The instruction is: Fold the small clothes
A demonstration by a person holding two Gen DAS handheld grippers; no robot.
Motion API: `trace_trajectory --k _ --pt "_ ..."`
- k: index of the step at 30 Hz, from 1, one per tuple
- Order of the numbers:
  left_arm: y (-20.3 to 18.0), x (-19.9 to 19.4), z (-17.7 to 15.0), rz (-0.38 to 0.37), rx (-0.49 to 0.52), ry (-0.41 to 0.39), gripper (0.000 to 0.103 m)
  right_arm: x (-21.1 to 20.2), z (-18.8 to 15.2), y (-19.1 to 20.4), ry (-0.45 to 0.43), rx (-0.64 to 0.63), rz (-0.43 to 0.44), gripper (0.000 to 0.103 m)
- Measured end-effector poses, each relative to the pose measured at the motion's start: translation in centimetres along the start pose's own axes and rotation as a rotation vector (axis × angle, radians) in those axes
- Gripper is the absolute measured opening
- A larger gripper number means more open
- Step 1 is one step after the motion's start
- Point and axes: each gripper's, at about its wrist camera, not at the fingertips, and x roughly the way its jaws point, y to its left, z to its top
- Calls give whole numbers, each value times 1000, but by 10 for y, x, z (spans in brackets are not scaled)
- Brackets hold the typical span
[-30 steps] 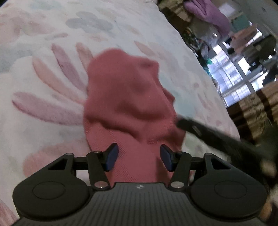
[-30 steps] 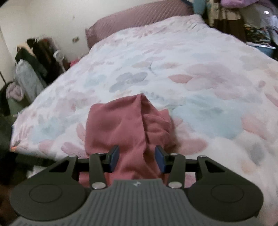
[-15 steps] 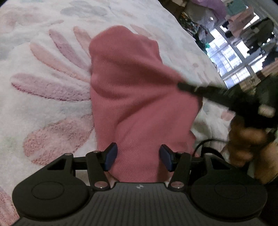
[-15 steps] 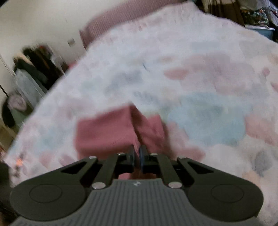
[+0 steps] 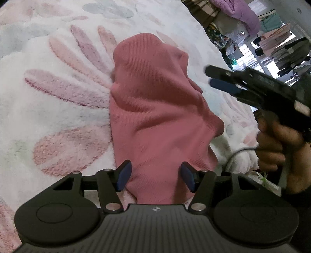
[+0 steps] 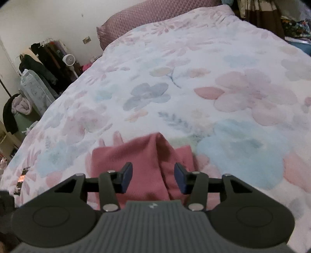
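We've got the pink garment [image 5: 155,109] mid-frame on the floral bed blanket [image 5: 58,97], part-folded. Left gripper [image 5: 155,175] jaws apart, just opened wider, astride its near hem w/o clamping. Right gripper [image 6: 153,177] just reopened, empty, prob. for re-grip.

I count one pink garment [image 5: 155,109] on one flowered blanket [image 5: 58,97], lying toward twelve o'clock from my fingers. I hold two grippers: the left gripper [image 5: 155,176] and the right gripper [image 6: 153,178], each with two blue pads. One pillow [image 6: 155,17] lies at twelve o'clock, one fan [image 6: 69,59] at ten.
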Motion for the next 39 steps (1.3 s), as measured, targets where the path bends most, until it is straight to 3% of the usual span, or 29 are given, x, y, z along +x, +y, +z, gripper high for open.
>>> trace_trajectory --k 3,4,5,6,19,24,26,28,30,33,37,38,39 --pt "0 1 0 2 1 2 70 25 4 -3 54 12 20 49" --pt "-1 1 -1 3 0 3 70 33 4 -6 67 28 26 42" --pt "-1 -1 -3 5 -1 4 70 40 3 -9 80 45 40 12" --pt "-2 -1 -2 7 0 4 70 46 2 -12 97 62 62 0" --pt "-6 -3 -2 -15 21 -15 70 11 17 -32 -57 134 55 0" --pt "-7 -1 -4 13 31 -6 70 33 9 -36 36 117 -14 0" --pt "-6 -1 -3 11 26 -5 71 41 4 -37 79 128 15 2" --pt "-4 -1 -3 12 23 -2 70 38 4 -39 65 172 76 8" --pt "-4 -1 -1 11 23 0 70 32 8 -43 23 220 116 40" --pt "-4 -1 -1 14 28 -1 71 32 19 -47 -10 231 127 44" --pt "-5 -1 -2 13 21 0 71 53 30 -43 60 208 187 44" --pt "-4 -1 -1 12 21 0 71 59 30 -39 82 190 193 38" --pt "-4 -2 -1 12 21 0 71 65 28 -34 98 164 195 10"
